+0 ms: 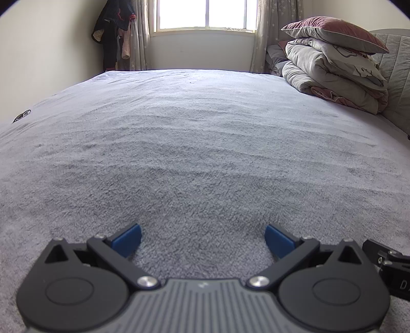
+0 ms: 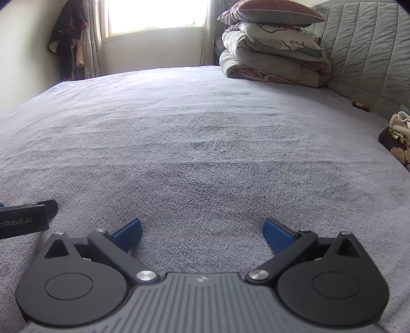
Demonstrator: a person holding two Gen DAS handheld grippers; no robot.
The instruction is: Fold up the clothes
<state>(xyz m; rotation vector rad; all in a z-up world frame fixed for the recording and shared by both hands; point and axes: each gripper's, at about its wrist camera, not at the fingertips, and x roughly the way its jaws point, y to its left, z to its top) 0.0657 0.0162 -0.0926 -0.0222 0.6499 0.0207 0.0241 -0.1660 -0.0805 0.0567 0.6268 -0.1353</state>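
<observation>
Left wrist view: low, close over the grey bed cover, facing the window
Right wrist view: just to the right, same heading, equally low
Shared: bed cover, window, stacked bedding, hanging clothes

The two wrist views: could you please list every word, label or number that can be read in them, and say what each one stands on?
"nRobot.AI": white print on the side of the left gripper, cut off by the left edge of the right wrist view.
"D": a pale character on the black body of the right gripper at the right edge of the left wrist view; the rest is cut off.
Nothing else carries readable text.
</observation>
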